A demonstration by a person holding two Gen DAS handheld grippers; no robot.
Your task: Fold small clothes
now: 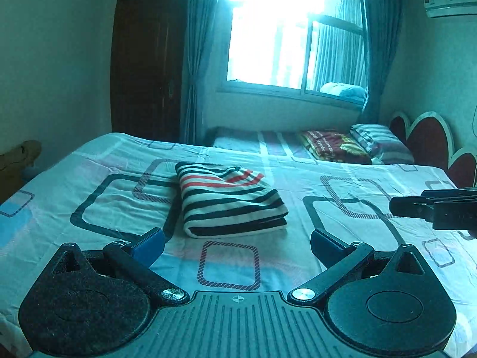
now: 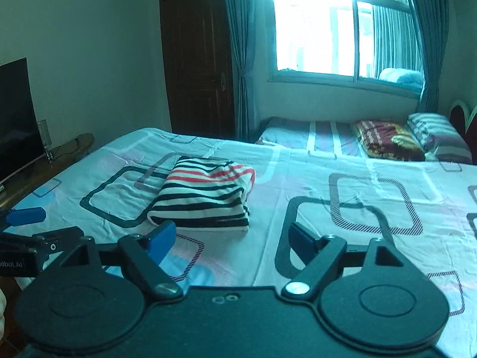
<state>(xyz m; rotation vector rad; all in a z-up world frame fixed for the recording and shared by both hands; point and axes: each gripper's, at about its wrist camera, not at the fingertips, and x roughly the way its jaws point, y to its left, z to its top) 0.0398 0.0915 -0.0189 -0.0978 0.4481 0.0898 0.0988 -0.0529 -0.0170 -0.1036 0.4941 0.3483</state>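
A striped garment (image 1: 231, 201), white with black and red stripes, lies folded in a compact stack on the bed (image 1: 328, 238). It also shows in the right wrist view (image 2: 205, 197). My left gripper (image 1: 237, 243) is open and empty, held just in front of the garment, not touching it. My right gripper (image 2: 231, 235) is open and empty, just in front of and to the right of the garment. The right gripper's body shows at the right edge of the left wrist view (image 1: 438, 208). The left gripper's blue finger shows at the left edge of the right wrist view (image 2: 25, 216).
The bed sheet (image 2: 357, 208) has a pattern of rounded squares. Pillows (image 1: 381, 143) and a dark red folded blanket (image 1: 334, 144) lie at the far right by the headboard (image 1: 426, 140). A television (image 2: 18, 116) stands on a stand to the left. A dark door (image 2: 196, 59) and a window (image 2: 342, 29) are behind.
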